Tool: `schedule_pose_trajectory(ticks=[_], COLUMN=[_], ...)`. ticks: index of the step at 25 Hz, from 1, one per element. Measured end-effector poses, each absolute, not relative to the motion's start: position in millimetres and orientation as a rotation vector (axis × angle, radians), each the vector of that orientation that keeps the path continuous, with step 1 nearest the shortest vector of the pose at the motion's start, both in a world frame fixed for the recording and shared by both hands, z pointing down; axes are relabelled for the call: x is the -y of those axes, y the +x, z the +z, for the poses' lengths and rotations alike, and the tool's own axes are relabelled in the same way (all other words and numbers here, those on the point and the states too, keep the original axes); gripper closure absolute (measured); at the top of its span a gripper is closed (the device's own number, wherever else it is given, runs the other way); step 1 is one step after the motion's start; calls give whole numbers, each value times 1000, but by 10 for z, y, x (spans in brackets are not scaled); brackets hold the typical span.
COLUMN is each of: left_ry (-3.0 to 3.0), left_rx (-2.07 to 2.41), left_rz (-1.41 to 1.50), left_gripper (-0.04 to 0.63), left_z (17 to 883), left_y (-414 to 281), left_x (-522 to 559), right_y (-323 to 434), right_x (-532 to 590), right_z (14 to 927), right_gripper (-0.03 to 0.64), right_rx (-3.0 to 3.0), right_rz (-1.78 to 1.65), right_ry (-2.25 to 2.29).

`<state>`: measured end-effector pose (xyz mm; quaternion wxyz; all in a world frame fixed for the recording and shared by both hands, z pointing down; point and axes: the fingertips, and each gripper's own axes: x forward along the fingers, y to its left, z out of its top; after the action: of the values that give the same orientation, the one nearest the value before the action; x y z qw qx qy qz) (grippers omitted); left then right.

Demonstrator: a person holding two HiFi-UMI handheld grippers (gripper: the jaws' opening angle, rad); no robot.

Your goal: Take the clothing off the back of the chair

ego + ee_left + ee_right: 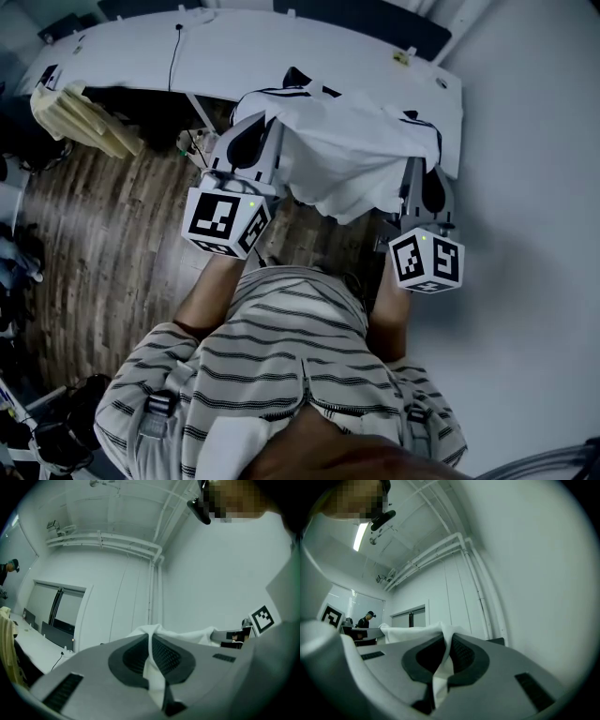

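Observation:
A white garment (347, 150) with dark trim hangs spread between my two grippers, in front of the person's striped shirt. The left gripper (261, 127) is shut on the garment's left edge. In the left gripper view the white cloth (187, 634) is pinched between the dark pads (166, 656) and runs off to the right. The right gripper (420, 159) is shut on the garment's right edge. In the right gripper view the cloth (408, 632) is clamped in the jaws and stretches left. The garment hides the chair.
A long white desk (281, 52) with a black cable lies beyond the garment. Wooden floor (94, 234) spreads to the left, with yellowish cloth (80, 117) at the desk's end. A pale wall (525, 187) stands on the right. A person (365, 619) stands far off.

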<state>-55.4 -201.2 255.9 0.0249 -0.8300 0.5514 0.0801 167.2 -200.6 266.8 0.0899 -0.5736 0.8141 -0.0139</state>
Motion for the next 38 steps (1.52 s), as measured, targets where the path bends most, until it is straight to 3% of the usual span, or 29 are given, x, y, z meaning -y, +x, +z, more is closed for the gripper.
schedule_pose_trajectory(ticks=[38], left_ry=[-2630], left_rx=[-1772], left_rz=[20], left_gripper=[563], left_z=[3427], left_y=[-345], left_x=[1760], right_y=[1540], right_x=[1836], right_z=[3560], right_gripper=[588], right_rx=[-2552], right_rz=[-207], right_ry=[-1753])
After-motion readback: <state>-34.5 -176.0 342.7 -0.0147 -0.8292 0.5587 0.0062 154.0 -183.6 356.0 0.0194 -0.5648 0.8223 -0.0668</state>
